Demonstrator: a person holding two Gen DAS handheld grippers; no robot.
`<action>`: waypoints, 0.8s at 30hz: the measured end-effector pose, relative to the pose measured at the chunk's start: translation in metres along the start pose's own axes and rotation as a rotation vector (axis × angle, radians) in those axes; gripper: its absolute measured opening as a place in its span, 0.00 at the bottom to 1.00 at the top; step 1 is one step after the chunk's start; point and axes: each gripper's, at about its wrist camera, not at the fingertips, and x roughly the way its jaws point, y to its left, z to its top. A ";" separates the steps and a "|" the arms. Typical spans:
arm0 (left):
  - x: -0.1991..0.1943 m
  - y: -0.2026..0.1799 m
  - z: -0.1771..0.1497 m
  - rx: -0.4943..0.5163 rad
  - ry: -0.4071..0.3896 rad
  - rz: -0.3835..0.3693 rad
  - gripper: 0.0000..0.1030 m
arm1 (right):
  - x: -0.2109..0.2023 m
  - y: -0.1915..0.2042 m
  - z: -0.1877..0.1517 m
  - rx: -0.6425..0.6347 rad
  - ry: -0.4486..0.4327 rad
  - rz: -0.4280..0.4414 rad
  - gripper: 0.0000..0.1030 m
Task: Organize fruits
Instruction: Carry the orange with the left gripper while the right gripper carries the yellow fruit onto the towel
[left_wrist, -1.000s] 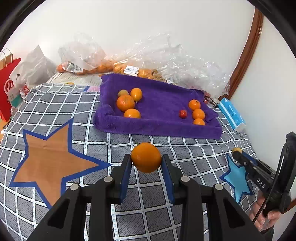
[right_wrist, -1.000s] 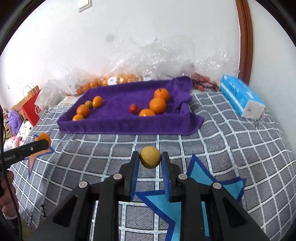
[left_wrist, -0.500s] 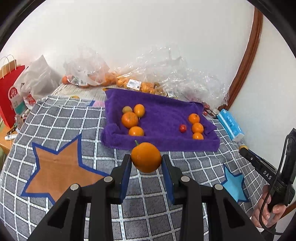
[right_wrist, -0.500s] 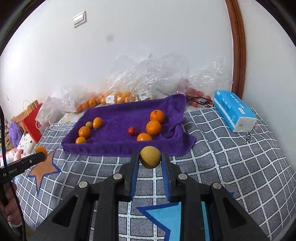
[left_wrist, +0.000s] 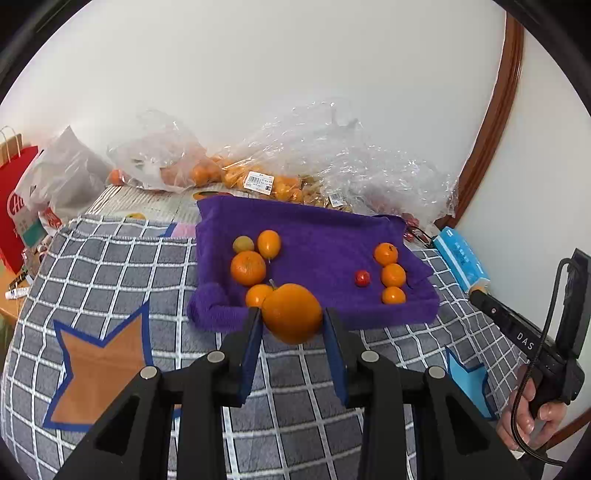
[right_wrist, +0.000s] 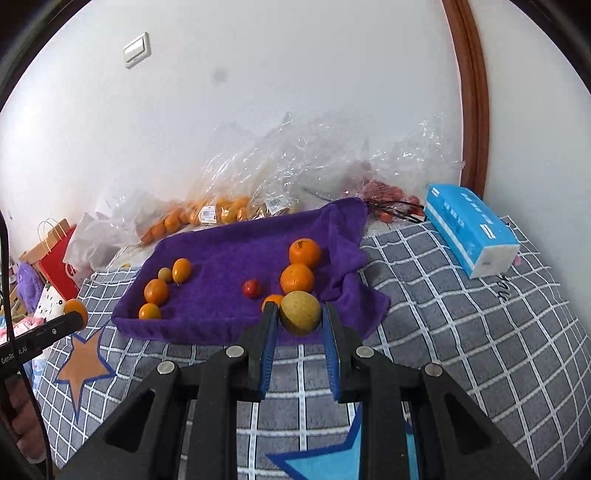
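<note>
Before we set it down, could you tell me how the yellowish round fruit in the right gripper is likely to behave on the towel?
The yellowish fruit looks round and smooth, so it may roll once released. The soft purple towel should slow it. The right gripper hasn't dented it, so it seems fairly firm.

White "DAS" on the right gripper body, "GenRo…t.AI" on the left gripper body

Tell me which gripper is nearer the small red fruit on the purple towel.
Right. The right gripper, holding a yellowish fruit, sits at the towel's near edge just right of the red fruit. The left gripper, holding an orange, is farther off by the left-hand group.
</note>
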 end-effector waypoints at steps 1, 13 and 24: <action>0.003 -0.001 0.003 0.001 0.000 0.003 0.31 | 0.002 0.001 0.002 -0.002 -0.002 0.000 0.23; 0.027 0.002 0.019 -0.017 0.011 0.022 0.31 | 0.025 0.006 0.021 -0.023 0.003 0.008 0.23; 0.045 -0.003 0.031 0.000 0.018 0.025 0.31 | 0.041 0.006 0.031 -0.044 0.012 0.004 0.23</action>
